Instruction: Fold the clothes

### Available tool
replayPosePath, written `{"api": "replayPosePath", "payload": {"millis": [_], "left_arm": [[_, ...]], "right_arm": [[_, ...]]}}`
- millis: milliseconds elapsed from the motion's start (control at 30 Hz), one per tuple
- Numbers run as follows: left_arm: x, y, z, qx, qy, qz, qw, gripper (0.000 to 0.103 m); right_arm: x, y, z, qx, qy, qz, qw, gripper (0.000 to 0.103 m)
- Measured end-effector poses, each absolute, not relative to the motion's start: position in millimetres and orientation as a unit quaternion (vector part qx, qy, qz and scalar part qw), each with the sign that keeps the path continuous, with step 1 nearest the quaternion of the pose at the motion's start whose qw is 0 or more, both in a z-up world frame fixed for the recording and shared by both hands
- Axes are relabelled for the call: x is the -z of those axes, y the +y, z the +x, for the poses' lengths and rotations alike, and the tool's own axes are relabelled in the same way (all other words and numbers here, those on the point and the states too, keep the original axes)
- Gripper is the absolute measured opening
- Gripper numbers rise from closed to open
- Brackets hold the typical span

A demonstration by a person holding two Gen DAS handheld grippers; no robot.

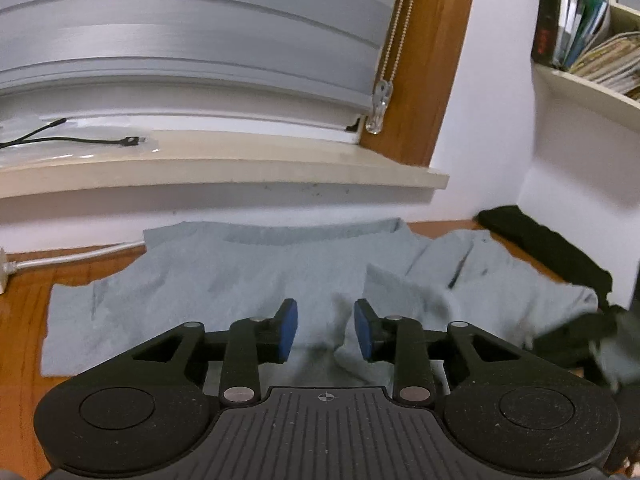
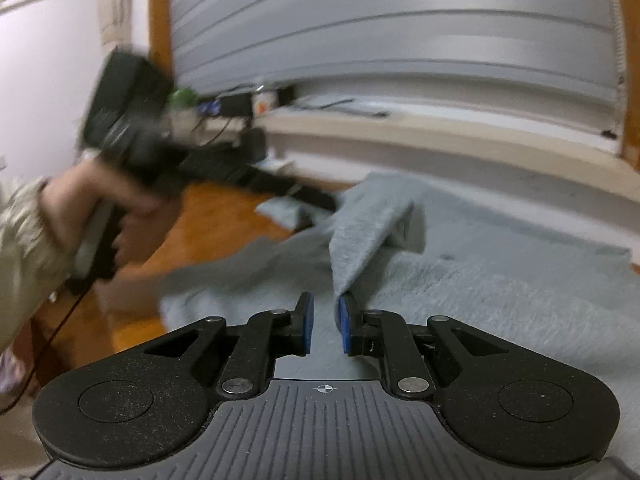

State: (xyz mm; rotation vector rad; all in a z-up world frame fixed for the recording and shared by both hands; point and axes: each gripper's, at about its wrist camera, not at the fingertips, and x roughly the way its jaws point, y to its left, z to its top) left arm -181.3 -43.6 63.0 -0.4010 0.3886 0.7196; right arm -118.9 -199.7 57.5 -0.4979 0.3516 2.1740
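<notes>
1. The left claw (image 1: 325, 330) is released, its blue pads (image 1: 289, 332) well apart over a raised ridge of cloth that runs up between them; whether either pad touches it cannot be told.
2. The right claw (image 2: 324, 325) has its pads (image 2: 343, 326) a narrow gap apart, and a lifted flap of cloth meets the tip of one pad. Whether it is pinched cannot be told.
3. One grey shirt (image 1: 224, 280) lies spread on the wooden table (image 1: 24, 320) below the sill (image 1: 224, 176), collar toward the wall, one sleeve flat, the other side rumpled and folded over.
4. In the right view, motion blur smears the hand (image 2: 120, 216) holding the left claw and the clutter behind it.
5. Count: one grey shirt, one black garment (image 1: 548, 248) by the wall, two claws, one black cable (image 1: 80, 140) on the sill.
</notes>
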Motion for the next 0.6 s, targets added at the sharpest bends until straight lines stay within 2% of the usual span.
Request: {"api": "replayPosePath", "payload": {"millis": [67, 133, 167, 200, 467, 600], "left_arm": [[-64.9, -40.2, -173.4, -0.34, 0.187, -0.204, 0.899, 0.035], [-65.7, -38.6, -165.6, -0.327, 0.188, -0.215, 0.901, 0.047], [-65.6, -38.4, -162.0, -0.322, 0.189, -0.219, 0.902, 0.055], [-65.2, -38.3, -158.8, -0.317, 0.19, -0.223, 0.902, 0.058], [-58.1, -30.5, -166.3, -0.305, 0.172, -0.286, 0.892, 0.059], [-67.1, -33.8, -168.1, -0.311, 0.169, -0.278, 0.893, 0.062]], "right_arm": [[-53.2, -205.1, -122.8, -0.871, 0.138, -0.211, 0.422, 0.014], [-49.0, -209.1, -126.1, -0.87, 0.134, -0.223, 0.418, 0.014], [-46.9, -210.5, -127.4, -0.87, 0.132, -0.229, 0.417, 0.014], [-45.0, -212.0, -128.8, -0.869, 0.129, -0.234, 0.416, 0.014], [-35.6, -219.3, -141.7, -0.863, 0.106, -0.263, 0.418, 0.015], [-37.2, -219.4, -143.2, -0.864, 0.106, -0.261, 0.418, 0.016]]}}
